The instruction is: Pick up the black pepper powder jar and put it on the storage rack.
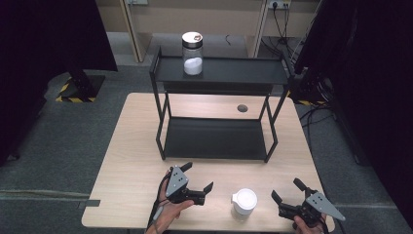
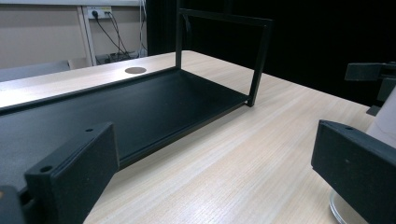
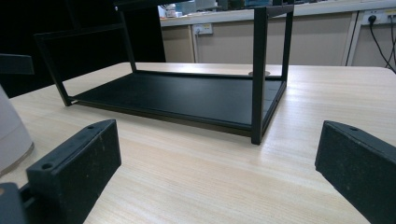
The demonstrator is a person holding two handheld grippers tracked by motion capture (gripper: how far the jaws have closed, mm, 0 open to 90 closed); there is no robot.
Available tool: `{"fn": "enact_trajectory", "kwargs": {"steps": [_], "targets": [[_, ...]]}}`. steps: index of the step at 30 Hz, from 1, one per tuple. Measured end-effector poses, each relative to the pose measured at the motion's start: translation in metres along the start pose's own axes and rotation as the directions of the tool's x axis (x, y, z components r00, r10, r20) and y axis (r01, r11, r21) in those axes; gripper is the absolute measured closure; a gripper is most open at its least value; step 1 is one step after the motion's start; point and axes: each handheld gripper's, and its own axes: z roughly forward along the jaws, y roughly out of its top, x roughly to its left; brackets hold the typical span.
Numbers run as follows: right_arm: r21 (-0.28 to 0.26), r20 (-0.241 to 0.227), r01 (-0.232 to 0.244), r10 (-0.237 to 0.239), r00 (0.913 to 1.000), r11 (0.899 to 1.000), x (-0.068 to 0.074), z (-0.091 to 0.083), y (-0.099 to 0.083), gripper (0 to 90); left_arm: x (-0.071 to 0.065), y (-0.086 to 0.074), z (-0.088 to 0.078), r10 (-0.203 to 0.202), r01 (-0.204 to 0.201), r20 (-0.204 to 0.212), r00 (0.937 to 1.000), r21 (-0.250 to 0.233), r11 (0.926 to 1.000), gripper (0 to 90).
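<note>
The white jar (image 1: 244, 201) stands upright on the table (image 1: 131, 161) between the two claws, near the person's edge, its long axis vertical and its flat lid facing up. The left gripper (image 1: 200, 182) hangs just to one side of it with its jaws spread wide and nothing between them; in the left gripper view the jar's pale wall (image 2: 385, 123) sits just behind that claw's far jaw, so it lies off to the side of the gap, not inside it. The right gripper (image 1: 287, 190) is also wide open and empty, and the jar (image 3: 11, 135) shows beyond its jaw on the jar's side. Both claws look about equally near, the left perhaps slightly nearer. Ahead of both stands the black shelf rack (image 1: 219, 139), with a glass jar (image 1: 192, 53) on its top tier. No brand, label or writing can be read on either jar.
</note>
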Motion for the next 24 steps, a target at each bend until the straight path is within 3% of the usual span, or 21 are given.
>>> {"fn": "enact_trajectory", "kwargs": {"steps": [24], "targets": [[0.004, -0.003, 0.009, -0.008, 1.0000, 1.000, 0.0012, 0.0009, 0.0004, 0.3, -0.0001, -0.0044, -0.0016, 0.012, -0.012, -0.004, 0.9999, 0.001, 0.9999, 0.2]]}}
